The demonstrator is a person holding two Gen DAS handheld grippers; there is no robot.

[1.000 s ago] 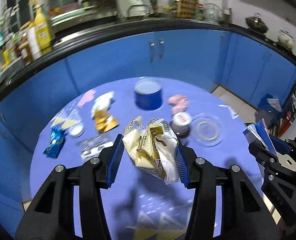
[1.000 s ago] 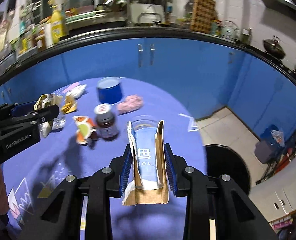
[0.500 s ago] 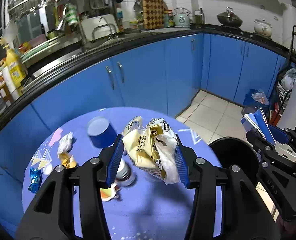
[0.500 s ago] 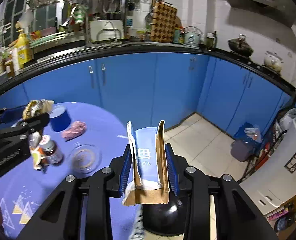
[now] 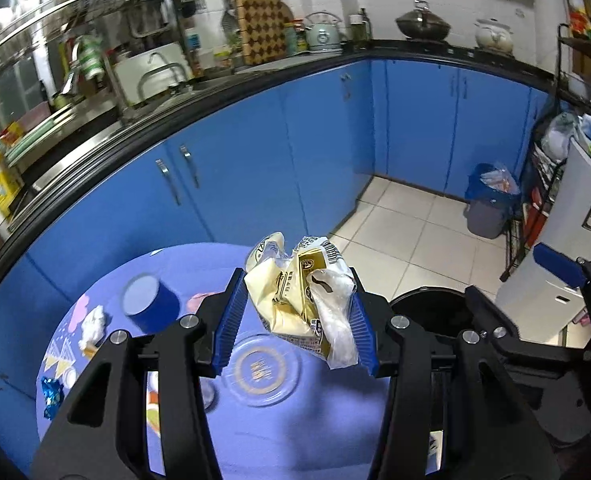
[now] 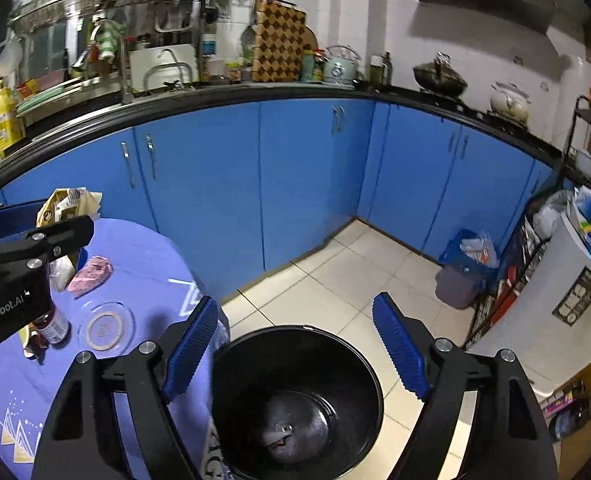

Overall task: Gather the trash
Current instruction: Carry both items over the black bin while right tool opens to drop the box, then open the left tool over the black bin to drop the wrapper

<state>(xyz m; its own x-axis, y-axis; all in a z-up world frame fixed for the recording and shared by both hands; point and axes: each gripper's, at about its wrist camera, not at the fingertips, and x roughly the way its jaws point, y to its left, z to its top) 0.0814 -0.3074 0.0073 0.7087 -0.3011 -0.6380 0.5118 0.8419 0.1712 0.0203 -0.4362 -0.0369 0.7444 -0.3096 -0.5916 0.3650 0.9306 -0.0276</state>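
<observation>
My left gripper [image 5: 295, 320] is shut on a crumpled yellow and white snack bag [image 5: 303, 300] and holds it above the right edge of the purple table [image 5: 295, 432]. The bag also shows in the right wrist view [image 6: 65, 204]. My right gripper [image 6: 295, 348] is open and empty, directly above a black trash bin [image 6: 295, 400] on the floor beside the table. The bin also shows in the left wrist view [image 5: 435, 312]. Something small lies at the bin's bottom [image 6: 279, 436].
On the table lie a blue can [image 5: 149, 300], a glass lid [image 5: 261, 372], a crumpled tissue [image 5: 93, 322], a blue wrapper [image 5: 53, 394], a pink lump [image 6: 91, 274] and a small jar [image 6: 53, 324]. Blue cabinets [image 6: 295, 184] line the wall. A grey bin with a blue bag [image 6: 465, 268] stands on the floor.
Both grippers swung right from the table toward the black bin. My right gripper opened and the blue and brown carton it held is gone from its fingers. The left still holds the bag.
</observation>
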